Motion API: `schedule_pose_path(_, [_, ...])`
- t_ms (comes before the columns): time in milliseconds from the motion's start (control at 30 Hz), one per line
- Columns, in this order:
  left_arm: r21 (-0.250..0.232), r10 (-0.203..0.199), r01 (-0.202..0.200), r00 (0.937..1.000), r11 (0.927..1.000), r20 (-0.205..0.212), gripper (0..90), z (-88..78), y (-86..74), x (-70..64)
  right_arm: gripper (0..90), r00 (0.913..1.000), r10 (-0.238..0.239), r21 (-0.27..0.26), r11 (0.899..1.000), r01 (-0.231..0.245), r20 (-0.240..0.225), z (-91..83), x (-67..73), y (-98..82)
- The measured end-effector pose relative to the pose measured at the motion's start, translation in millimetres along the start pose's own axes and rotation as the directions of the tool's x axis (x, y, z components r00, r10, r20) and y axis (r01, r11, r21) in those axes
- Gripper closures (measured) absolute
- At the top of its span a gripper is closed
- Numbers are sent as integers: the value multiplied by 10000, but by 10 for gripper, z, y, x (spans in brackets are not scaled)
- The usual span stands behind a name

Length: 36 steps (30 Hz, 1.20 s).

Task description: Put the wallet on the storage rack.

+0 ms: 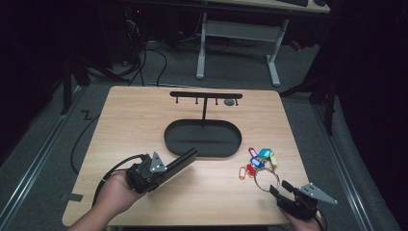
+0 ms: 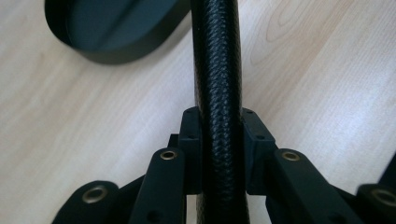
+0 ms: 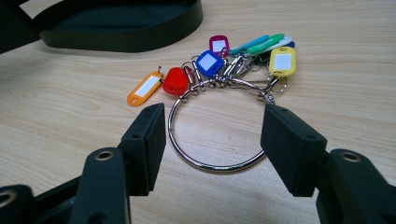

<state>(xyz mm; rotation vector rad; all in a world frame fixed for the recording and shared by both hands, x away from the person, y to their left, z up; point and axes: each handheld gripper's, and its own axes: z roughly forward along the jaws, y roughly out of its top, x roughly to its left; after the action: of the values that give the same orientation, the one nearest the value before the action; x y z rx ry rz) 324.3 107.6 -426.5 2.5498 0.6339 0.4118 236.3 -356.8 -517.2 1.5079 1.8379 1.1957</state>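
The left gripper (image 1: 190, 155) clamps a black textured bar (image 2: 217, 93) above the table (image 1: 144, 120); the right gripper (image 3: 212, 135) stands open around the key ring (image 3: 212, 140) near the tray (image 1: 202, 144); next, I judge, it must close on that ring.

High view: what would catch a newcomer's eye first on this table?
The bunch of coloured key tags on its big metal ring, lying near the table's right edge, stands out most; the right gripper sits open just before the ring. At front left, the left gripper is shut on a black textured bar that points toward the black oval tray.
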Motion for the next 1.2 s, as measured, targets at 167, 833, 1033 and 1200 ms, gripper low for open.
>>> schedule_pose_path(167, [-187, 824, -832, 9958, 9964, -407, 742, 18, 117, 8, 407, 10000, -10, 39, 10000, 10, 55, 5, -9, 4])
schedule_pose_path(833, [-413, 3804, -3982, 8983, 9164, -2199, 741, 263, 604, 121, 407, 9998, 190, 17, 9998, -190, -19, 3, -42, -7])
schedule_pose_path(1033, [-420, 4307, -4533, 8687, 8904, -2447, 741, 387, 694, 200, 409, 9999, 137, -44, 9999, -137, 9, -11, -37, 4])
schedule_pose_path(1200, [-52, 4816, -4984, 8403, 8669, -2491, 741, 565, 830, 290, 409, 9999, 89, -89, 9999, -89, 51, -23, -41, 6])
